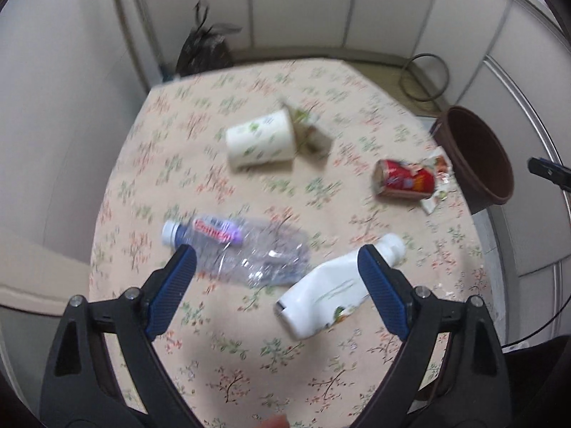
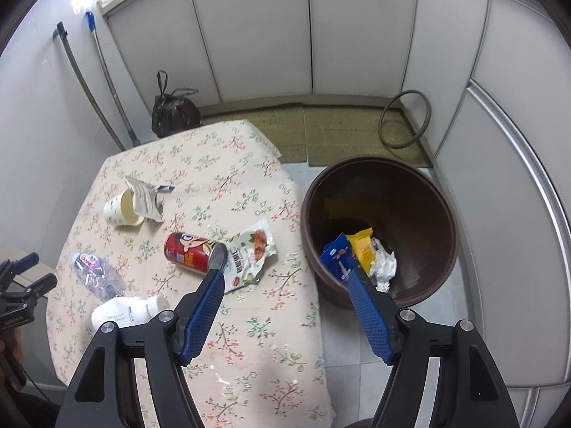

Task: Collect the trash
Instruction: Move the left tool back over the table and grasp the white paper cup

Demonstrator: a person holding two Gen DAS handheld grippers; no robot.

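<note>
- Two tools are in play, and both stand with their jaws apart and nothing between them: the left tool (image 1: 276,267) hangs over the near part of the desk (image 2: 249,321), the right tool (image 2: 285,278) over the desk's right edge beside the brown bin (image 2: 442,207).
- Several pieces of trash lie loose on the floral cloth, probably because they are yet to be picked up: a crushed clear bottle (image 1: 242,249), a white bottle (image 1: 332,285), a red can (image 2: 192,253) on a torn snack wrapper (image 2: 253,253), and a tipped paper cup (image 1: 260,141) with a sachet at its mouth.
- Inside the bin, which stands on the floor hard by the desk's right side, likely for short drops, lie blue, yellow and white wrappers.
- Beneath the left tool, the clear bottle runs from its left finger toward the middle and the white bottle sits by its right finger; neither is touched.
- Just beyond the right tool's left finger lies the can's open end.
</note>
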